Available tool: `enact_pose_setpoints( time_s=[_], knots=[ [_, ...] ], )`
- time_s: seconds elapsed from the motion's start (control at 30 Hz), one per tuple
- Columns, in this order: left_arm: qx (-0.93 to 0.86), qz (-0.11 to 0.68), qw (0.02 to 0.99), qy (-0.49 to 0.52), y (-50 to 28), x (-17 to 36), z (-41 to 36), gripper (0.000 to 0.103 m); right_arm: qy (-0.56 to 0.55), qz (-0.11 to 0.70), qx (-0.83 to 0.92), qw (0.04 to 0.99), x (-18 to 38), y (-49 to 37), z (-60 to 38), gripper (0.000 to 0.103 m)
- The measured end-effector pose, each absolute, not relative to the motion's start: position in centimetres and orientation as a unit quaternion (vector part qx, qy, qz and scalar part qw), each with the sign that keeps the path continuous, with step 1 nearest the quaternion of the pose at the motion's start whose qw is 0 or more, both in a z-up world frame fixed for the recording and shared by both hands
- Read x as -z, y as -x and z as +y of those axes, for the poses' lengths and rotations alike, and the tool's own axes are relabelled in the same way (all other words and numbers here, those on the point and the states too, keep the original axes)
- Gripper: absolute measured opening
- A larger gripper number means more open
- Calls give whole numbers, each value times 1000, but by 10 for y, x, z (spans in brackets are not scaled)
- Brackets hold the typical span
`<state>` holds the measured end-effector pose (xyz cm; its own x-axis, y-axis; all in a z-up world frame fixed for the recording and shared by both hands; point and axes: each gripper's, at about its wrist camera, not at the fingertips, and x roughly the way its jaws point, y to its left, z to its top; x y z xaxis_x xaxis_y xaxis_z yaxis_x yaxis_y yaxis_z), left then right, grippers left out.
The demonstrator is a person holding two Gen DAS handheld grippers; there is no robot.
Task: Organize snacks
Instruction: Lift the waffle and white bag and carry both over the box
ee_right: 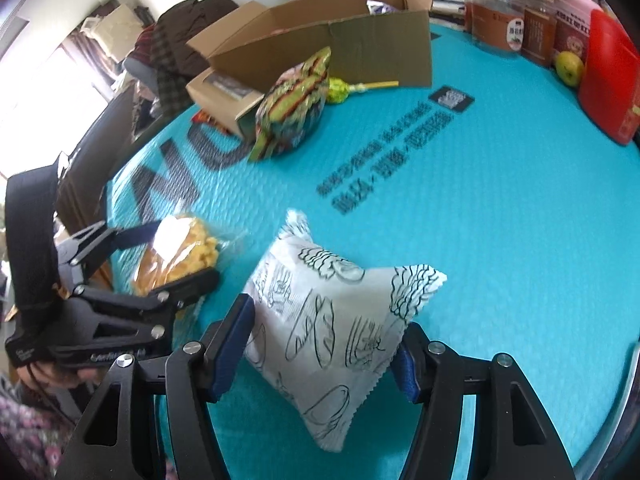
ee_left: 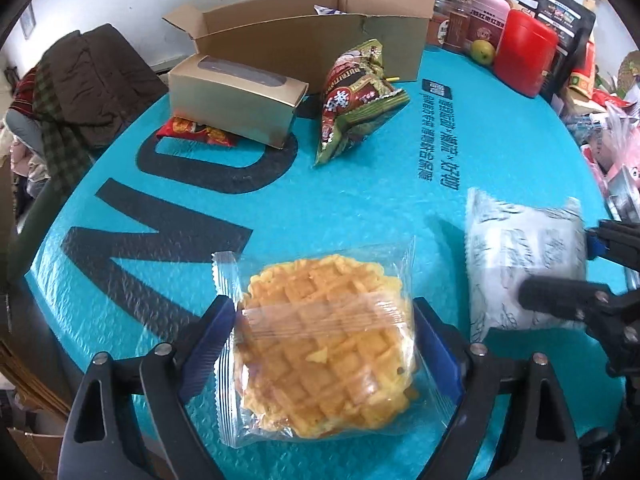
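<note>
Right now I see the table (ee_left: 400,184), covered in a teal bubble-textured sheet with big dark letters, filling both views. At its far side stands the open cardboard box (ee_left: 312,36), flaps up, with a corner of a white and purple packet showing inside. Just in front of the box's left end sits a smaller gold carton (ee_left: 236,100) with a window in its top, resting partly on a flat red packet (ee_left: 196,131). Beside the carton, a green and red snack bag (ee_left: 356,100) leans upright near the box wall, and a green lollipop (ee_right: 340,89) lies between bag and box. Along the far right edge are a red canister (ee_left: 524,56), jars and a green apple (ee_left: 482,51). A heap of dark clothing (ee_left: 84,80) lies beyond the table's left edge.

Closer in, my left tool (ee_left: 324,344) has the waffle in its clear wrapper (ee_left: 324,344) between its blue pads; both pads (ee_left: 208,344) sit against the wrapper's sides, so I read it as gripping the waffle, near the table's front edge. My right tool (ee_right: 324,344) clamps the white pastry packet with black line drawings (ee_right: 332,328), its pads denting both sides. The two packets are near each other, apart, the white one to the waffle's right.
</note>
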<state>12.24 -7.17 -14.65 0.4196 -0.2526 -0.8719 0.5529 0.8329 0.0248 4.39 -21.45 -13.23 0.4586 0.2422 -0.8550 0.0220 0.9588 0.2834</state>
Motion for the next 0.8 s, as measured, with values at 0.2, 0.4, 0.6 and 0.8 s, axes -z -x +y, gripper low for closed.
enact_pose_setpoints(
  time_s=[0.2, 0.4, 0.6, 0.8],
  knots=[
    [227, 485, 829, -161, -121, 151, -72, 98, -129, 517, -54, 844, 136, -42, -209, 81],
    [229, 481, 833, -146, -120, 152, -64, 97, -135, 493, -42, 858, 140, -45, -207, 82],
    [234, 468, 841, -140, -114, 150, -51, 87, -126, 474, -42, 870, 139, -42, -207, 71],
    [230, 468, 844, -126, -116, 145, -48, 84, -146, 464, -48, 873, 138, -40, -209, 59]
  ],
)
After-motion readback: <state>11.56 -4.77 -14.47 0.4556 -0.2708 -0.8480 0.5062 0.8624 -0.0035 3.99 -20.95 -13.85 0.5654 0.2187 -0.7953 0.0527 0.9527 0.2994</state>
